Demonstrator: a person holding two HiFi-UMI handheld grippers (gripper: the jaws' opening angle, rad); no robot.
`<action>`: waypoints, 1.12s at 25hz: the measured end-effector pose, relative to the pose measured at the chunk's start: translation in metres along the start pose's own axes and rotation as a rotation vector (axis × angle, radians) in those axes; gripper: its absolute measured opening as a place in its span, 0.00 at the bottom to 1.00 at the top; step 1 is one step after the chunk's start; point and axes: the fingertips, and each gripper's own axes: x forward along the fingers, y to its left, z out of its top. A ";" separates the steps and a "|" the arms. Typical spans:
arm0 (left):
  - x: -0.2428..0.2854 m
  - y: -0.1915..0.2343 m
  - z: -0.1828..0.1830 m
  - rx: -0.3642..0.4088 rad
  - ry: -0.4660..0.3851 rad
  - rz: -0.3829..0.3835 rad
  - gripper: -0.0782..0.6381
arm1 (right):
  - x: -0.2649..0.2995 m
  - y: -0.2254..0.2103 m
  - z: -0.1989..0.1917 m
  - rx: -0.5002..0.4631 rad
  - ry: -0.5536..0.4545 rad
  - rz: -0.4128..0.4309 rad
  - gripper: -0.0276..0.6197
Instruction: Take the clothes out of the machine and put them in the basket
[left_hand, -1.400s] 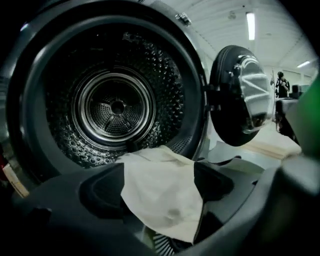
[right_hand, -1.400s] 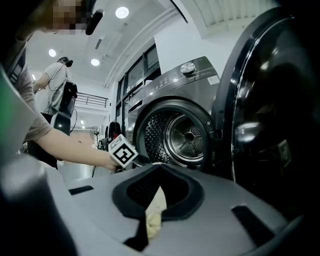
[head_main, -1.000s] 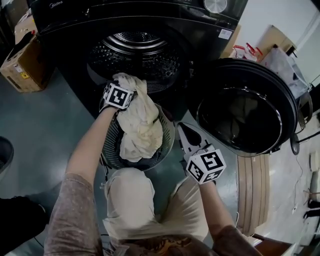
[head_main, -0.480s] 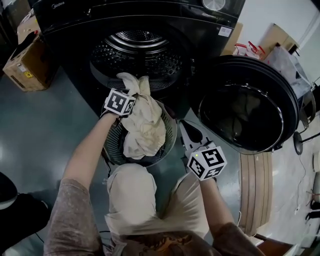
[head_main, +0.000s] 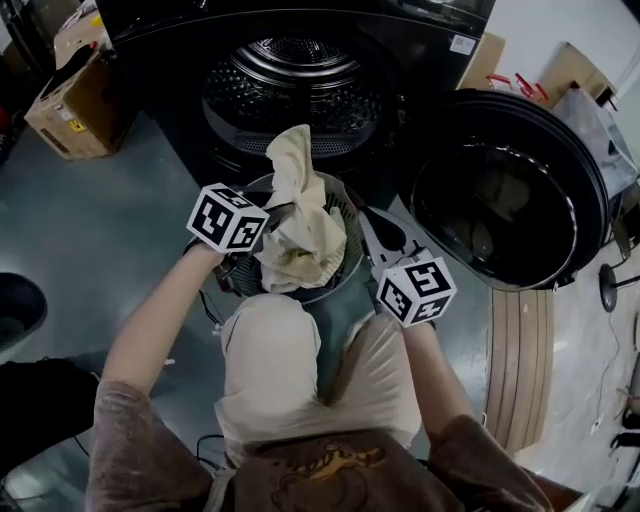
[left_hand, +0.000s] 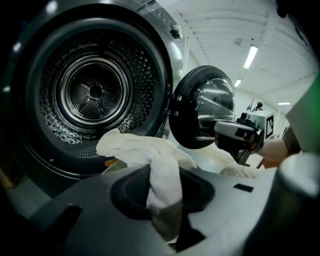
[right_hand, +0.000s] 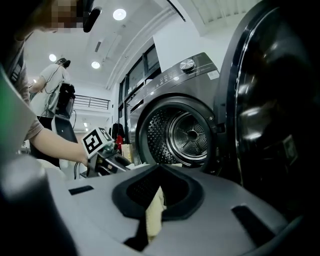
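Note:
A cream cloth (head_main: 300, 235) lies heaped in the round dark basket (head_main: 352, 240) in front of the open drum (head_main: 295, 95), with one end standing up toward the drum's lip. My left gripper (head_main: 275, 215) sits at the basket's left rim. Its jaws have just been closing, and in the left gripper view a fold of the cream cloth (left_hand: 160, 170) is pinched in my left gripper (left_hand: 164, 210). My right gripper (head_main: 383, 235) stays at the basket's right rim. A thin cream strip (right_hand: 155, 210) stands in the slit of my right gripper (right_hand: 150, 222).
The round machine door (head_main: 510, 195) hangs open on the right, close beside my right hand. A cardboard box (head_main: 75, 100) stands on the floor at the left of the machine. The person's knees (head_main: 270, 350) are just behind the basket.
My left gripper has drawn back from the drum's mouth to the basket's left rim, and the cloth has come with it and settled lower in the basket. My right gripper has hardly moved.

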 end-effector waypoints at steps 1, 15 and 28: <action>-0.004 -0.006 -0.002 -0.006 -0.001 -0.009 0.25 | 0.000 0.001 0.000 0.001 -0.002 0.004 0.04; -0.027 -0.010 -0.033 -0.009 0.042 0.095 0.57 | 0.011 0.013 -0.002 0.013 -0.010 0.041 0.04; -0.027 0.031 0.030 -0.060 -0.071 0.064 0.58 | 0.053 0.007 0.033 0.057 0.111 0.033 0.04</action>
